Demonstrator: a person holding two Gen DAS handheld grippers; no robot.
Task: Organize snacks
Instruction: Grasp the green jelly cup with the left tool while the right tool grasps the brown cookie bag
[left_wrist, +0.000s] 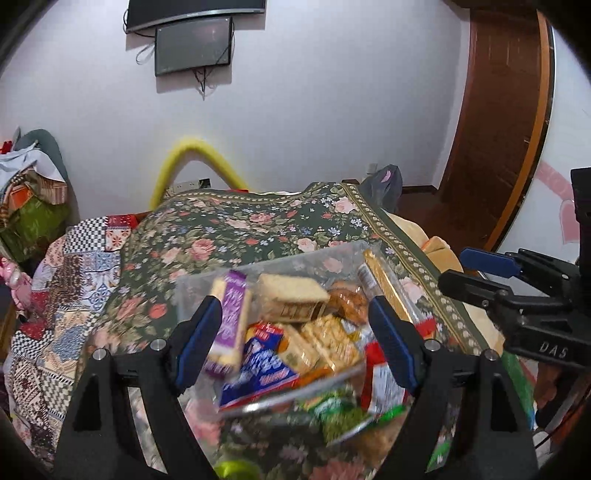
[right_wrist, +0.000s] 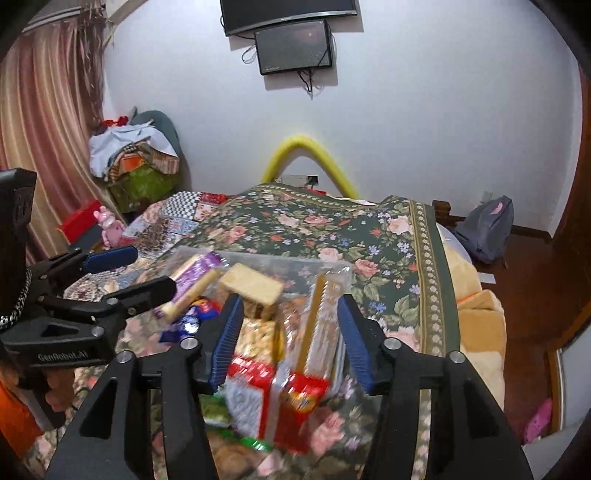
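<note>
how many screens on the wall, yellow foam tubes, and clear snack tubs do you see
wall screens: 2
yellow foam tube: 1
clear snack tub: 1
total: 4

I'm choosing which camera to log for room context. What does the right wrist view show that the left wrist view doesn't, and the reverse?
Only the right wrist view shows the striped curtain, the red box below it and the left claw from the side.

Only the left wrist view shows the wooden door full height and the right claw from the side.

Both show the clear snack container, the floral bedspread, the yellow foam tube and the wall screens.
</note>
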